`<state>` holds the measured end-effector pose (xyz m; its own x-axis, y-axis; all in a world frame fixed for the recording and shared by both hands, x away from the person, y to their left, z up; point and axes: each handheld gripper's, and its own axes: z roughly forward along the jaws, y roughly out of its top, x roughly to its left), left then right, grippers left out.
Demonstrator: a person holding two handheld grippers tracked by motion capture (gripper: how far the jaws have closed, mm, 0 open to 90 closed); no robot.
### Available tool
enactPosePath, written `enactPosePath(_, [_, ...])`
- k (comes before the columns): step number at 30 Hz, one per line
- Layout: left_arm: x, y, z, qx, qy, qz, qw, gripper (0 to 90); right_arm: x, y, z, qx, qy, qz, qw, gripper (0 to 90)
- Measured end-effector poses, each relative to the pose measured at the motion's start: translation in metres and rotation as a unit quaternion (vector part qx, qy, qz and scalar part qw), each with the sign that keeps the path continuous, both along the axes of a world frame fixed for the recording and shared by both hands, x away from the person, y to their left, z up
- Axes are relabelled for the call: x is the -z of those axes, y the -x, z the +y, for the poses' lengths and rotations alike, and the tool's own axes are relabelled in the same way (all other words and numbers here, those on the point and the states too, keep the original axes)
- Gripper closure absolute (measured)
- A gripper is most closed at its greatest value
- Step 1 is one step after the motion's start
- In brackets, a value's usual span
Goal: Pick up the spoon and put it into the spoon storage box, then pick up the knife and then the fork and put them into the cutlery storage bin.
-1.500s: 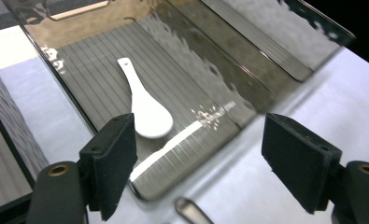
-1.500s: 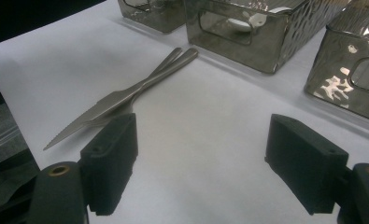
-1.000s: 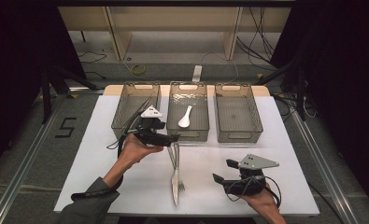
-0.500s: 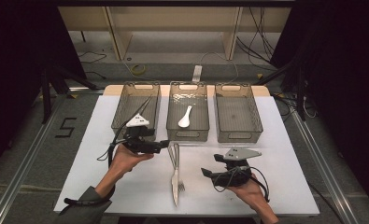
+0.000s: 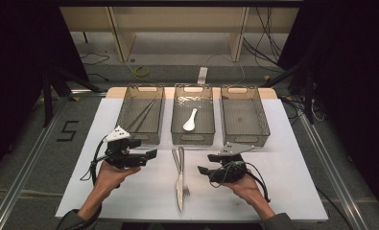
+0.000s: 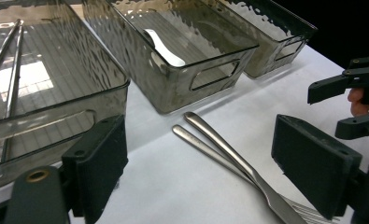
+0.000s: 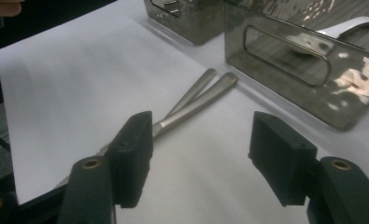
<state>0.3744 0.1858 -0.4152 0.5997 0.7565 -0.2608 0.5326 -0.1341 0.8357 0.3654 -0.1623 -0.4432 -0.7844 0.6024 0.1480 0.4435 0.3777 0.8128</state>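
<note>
Two pieces left for you: knife [image 5: 178, 179] and fork [image 5: 183, 172] lie crossed on the white table [image 5: 283, 191] between your grippers. Chopsticks [image 5: 141, 115] and spoon [image 5: 190, 120] already binned. Left gripper [image 5: 151, 154] wide open, empty; right gripper [image 5: 202, 170] just narrowing, nothing between.

Dark room; grey floor [image 5: 29, 158] marked "5" [image 5: 68, 130]; wooden shelf [image 5: 177, 28] behind white table [image 5: 292, 191].

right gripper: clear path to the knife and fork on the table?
Probably yes. The right gripper sits beside the knife and fork with bare white table between; its fingers have just been closing, with nothing held. The bins stand behind.
</note>
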Motion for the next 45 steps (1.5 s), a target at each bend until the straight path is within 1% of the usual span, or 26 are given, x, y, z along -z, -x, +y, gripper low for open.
enactPosePath(2, [0.000, 0.003, 0.000, -0.003, 0.001, -0.001, 1.0000, 17.7, -0.001, -0.003, 0.004, -0.005, 0.002, 0.001, 1.0000, 45.1])
enactPosePath(4, [0.000, 0.004, 0.000, 0.002, -0.001, -0.002, 1.0000, 17.7, -0.002, -0.007, 0.008, -0.011, 0.005, 0.001, 0.9999, 47.9])
enactPosePath(6, [0.001, 0.005, 0.000, 0.002, -0.002, 0.000, 1.0000, 17.7, -0.002, -0.012, 0.012, -0.011, 0.007, 0.006, 0.9999, 51.2])
enactPosePath(12, [0.002, 0.010, 0.000, 0.004, -0.012, -0.009, 0.9999, 17.7, -0.001, -0.027, 0.023, -0.017, 0.019, 0.027, 0.9993, 58.0])
enactPosePath(14, [0.002, 0.011, 0.000, 0.005, -0.014, -0.011, 0.9998, 17.7, 0.000, -0.031, 0.027, -0.019, 0.027, 0.026, 0.9991, 60.5])
enactPosePath(16, [0.002, 0.012, 0.000, 0.006, -0.012, -0.010, 0.9999, 17.5, 0.001, -0.034, 0.030, -0.020, 0.029, 0.030, 0.9989, 63.0])
enactPosePath(18, [0.001, 0.013, 0.000, 0.006, -0.011, -0.013, 0.9998, 17.5, 0.002, -0.037, 0.032, -0.019, 0.030, 0.030, 0.9989, 65.3])
enactPosePath(19, [0.001, 0.014, 0.000, 0.005, -0.011, -0.014, 0.9998, 17.5, 0.002, -0.038, 0.034, -0.020, 0.031, 0.034, 0.9987, 66.4])
enactPosePath(22, [0.001, 0.015, -0.001, 0.007, -0.013, -0.017, 0.9997, 17.5, 0.004, -0.042, 0.039, -0.026, 0.041, 0.033, 0.9983, 69.4])
enactPosePath(30, [0.000, 0.019, 0.000, 0.004, -0.009, -0.026, 0.9996, 17.2, 0.006, -0.051, 0.052, -0.031, 0.045, 0.037, 0.9978, 79.3])
enactPosePath(33, [-0.001, 0.021, -0.001, 0.004, -0.006, -0.029, 0.9996, 17.2, 0.007, -0.053, 0.057, -0.033, 0.047, 0.034, 0.9978, 83.6])
enactPosePath(34, [-0.001, 0.021, 0.000, 0.007, -0.009, -0.030, 0.9995, 17.2, 0.007, -0.054, 0.058, -0.035, 0.048, 0.034, 0.9977, 84.4])
enactPosePath(38, [-0.001, 0.022, 0.001, 0.008, -0.009, -0.032, 0.9994, 17.1, 0.008, -0.056, 0.064, -0.037, 0.051, 0.036, 0.9974, 89.2])
enactPosePath(41, [-0.002, 0.022, 0.000, 0.005, -0.004, -0.034, 0.9994, 17.1, 0.011, -0.058, 0.066, -0.039, 0.052, 0.039, 0.9971, 90.0])
enactPosePath(44, [-0.002, 0.022, 0.000, 0.006, -0.007, -0.034, 0.9994, 17.1, 0.013, -0.060, 0.069, -0.037, 0.055, 0.047, 0.9967, 90.0])
enactPosePath(45, [-0.002, 0.022, 0.000, 0.006, -0.008, -0.035, 0.9993, 17.1, 0.014, -0.061, 0.070, -0.040, 0.058, 0.044, 0.9965, 90.0])
